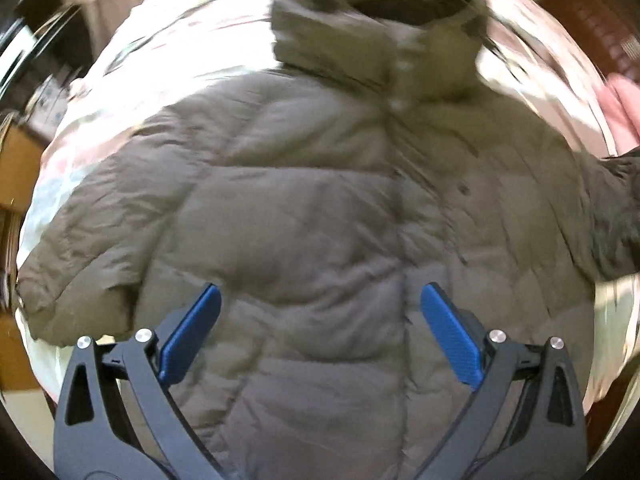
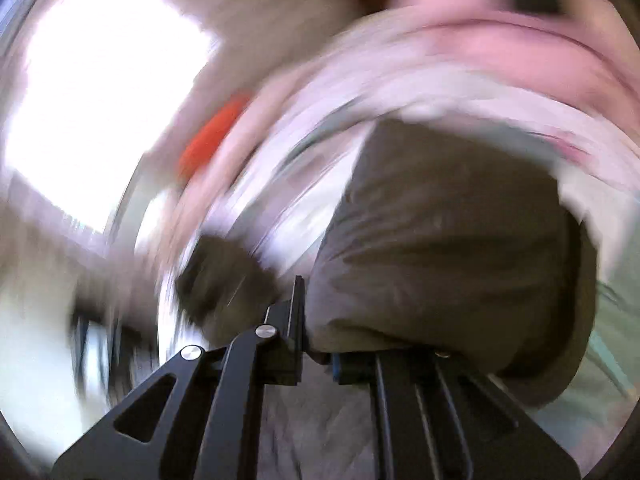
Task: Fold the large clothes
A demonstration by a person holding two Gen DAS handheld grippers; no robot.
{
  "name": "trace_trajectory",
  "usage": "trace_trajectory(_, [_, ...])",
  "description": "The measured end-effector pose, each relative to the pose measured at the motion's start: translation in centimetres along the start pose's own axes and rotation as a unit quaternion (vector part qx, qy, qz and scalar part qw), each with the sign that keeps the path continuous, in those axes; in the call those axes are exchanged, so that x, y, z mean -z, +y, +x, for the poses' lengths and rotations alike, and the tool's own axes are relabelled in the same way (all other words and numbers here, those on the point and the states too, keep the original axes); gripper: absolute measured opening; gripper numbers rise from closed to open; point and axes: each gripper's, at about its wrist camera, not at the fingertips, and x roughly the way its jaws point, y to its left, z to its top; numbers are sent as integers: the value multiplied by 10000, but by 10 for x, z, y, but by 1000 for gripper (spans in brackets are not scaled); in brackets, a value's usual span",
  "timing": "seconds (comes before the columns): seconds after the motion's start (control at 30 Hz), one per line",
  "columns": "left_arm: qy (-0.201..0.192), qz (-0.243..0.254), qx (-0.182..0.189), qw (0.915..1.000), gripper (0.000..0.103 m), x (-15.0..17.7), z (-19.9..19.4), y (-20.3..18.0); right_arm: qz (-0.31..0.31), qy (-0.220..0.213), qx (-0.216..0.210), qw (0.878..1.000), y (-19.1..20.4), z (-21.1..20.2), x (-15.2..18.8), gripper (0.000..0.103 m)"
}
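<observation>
My left gripper [image 1: 320, 316] hovers over the jacket [image 1: 320, 200], jaws spread wide, blue pads [image 1: 192, 336] clear of the fabric and holding nothing. The jacket lies front-up and spread on a pale bedspread [image 1: 160, 60], collar away from me. On my right, the view is badly blurred, but my right gripper [image 2: 320, 356] has its jaws clamped on a fold of the jacket [image 2: 440, 240].
</observation>
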Motion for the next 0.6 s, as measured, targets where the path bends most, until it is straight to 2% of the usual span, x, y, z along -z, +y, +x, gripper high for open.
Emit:
trace_trajectory(0.03, [-15,-76,-46,10000,101,-3,1,2,-483,446,-125,9978,30,14,12,22])
trace_trajectory(0.07, [-11,-176,-82,9998,101,-4,0,10,-728,708,-199,9946,48,22,21,30])
trace_trajectory(0.1, [8,-243,-89,9997,101,-8,5,12,-880,874,-193,9921,61,27,29,51])
trace_trajectory(0.13, [52,-350,-67,9994,101,-11,7,17,-973,900,-55,9912,71,29,36,72])
trace_trajectory(0.2, [111,-486,-1,9988,101,-13,13,21,-1000,752,231,9919,77,22,38,86])
trace_trajectory(0.3, [270,-622,89,9977,101,-17,28,25,-882,522,769,9918,67,12,36,91])
trace_trajectory(0.33, [318,-644,121,9973,101,-23,38,16,-719,456,1003,9913,62,9,38,91])
trace_trajectory(0.4, [433,-712,239,9962,101,-27,49,11,-308,447,1275,9904,30,23,24,91])
trace_trajectory(0.53, [523,-789,376,9948,101,-30,58,-8,517,730,1192,9888,-6,65,27,92])
trace_trajectory(0.6, [618,-750,295,9948,101,-30,61,-22,783,809,886,9897,-15,83,26,92])
